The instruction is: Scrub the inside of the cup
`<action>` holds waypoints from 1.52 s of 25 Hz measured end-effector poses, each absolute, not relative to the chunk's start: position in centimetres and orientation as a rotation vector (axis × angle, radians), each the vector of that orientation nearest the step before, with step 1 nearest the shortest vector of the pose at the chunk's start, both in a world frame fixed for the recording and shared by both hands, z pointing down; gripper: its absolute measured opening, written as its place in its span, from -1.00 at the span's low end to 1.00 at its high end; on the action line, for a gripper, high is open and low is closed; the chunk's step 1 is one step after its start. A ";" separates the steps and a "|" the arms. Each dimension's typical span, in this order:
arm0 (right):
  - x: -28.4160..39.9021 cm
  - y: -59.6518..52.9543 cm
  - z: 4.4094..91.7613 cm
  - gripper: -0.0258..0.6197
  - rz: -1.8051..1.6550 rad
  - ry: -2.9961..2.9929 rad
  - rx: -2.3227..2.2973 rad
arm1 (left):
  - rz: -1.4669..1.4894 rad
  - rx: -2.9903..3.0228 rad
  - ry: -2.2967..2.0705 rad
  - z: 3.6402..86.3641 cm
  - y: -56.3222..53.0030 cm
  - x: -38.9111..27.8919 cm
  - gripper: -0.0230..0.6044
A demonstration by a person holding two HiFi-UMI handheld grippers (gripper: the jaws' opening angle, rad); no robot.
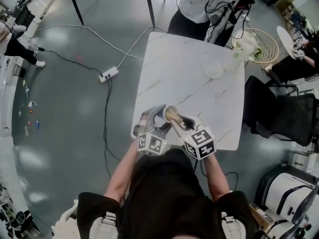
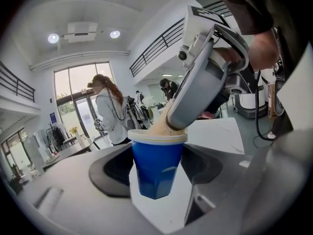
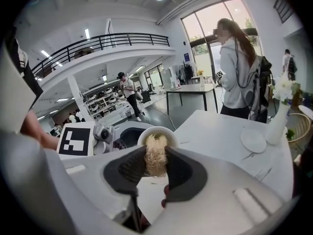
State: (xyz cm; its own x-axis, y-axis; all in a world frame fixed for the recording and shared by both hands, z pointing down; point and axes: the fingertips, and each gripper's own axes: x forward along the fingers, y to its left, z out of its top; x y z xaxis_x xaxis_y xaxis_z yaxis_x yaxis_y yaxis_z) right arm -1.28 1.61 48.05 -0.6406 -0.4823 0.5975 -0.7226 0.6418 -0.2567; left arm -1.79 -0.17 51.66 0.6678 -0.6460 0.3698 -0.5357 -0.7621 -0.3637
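Observation:
A blue cup (image 2: 156, 168) with a white rim is upright between the dark pads of my left gripper (image 2: 157, 173), which is shut on its sides. In the head view the cup (image 1: 167, 111) is above the table's near edge, its mouth tipped towards me, between my left gripper (image 1: 155, 119) and my right gripper (image 1: 182, 121). My right gripper (image 3: 155, 169) is shut on a tan fibrous scrubber (image 3: 156, 158). The scrubber's far end sits inside the cup's mouth (image 3: 157, 132). From the left gripper view the scrubber (image 2: 161, 126) goes down into the cup from the upper right.
The white marble table (image 1: 169, 73) carries a white plate (image 1: 213, 69) and a vase of white flowers (image 1: 243, 46) at its far right. A person (image 1: 199, 6) stands at the far end. A black chair (image 1: 286, 116) is at the right, and a power strip (image 1: 108, 74) with cables lies on the floor at the left.

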 end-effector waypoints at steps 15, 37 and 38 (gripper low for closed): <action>-0.4 1.6 47.9 -0.60 0.631 -2.391 0.944 | -0.712 -2.676 0.970 51.7 0.1 -2.2 0.07; -0.1 2.3 47.1 -0.60 0.590 -2.438 0.934 | -0.692 -2.679 0.984 50.8 0.7 -1.5 0.07; -0.2 2.4 47.0 -0.60 0.586 -2.443 0.931 | -0.691 -2.678 0.982 50.8 0.7 -1.4 0.07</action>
State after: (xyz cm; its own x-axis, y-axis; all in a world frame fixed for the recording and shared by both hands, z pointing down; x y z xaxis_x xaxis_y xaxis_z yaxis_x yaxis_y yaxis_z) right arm -0.21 2.43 46.99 -0.6659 -0.5029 0.5510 -0.6982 0.6803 -0.2229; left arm -1.43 0.69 50.81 0.6687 -0.6524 0.3567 -0.5558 -0.7572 -0.3431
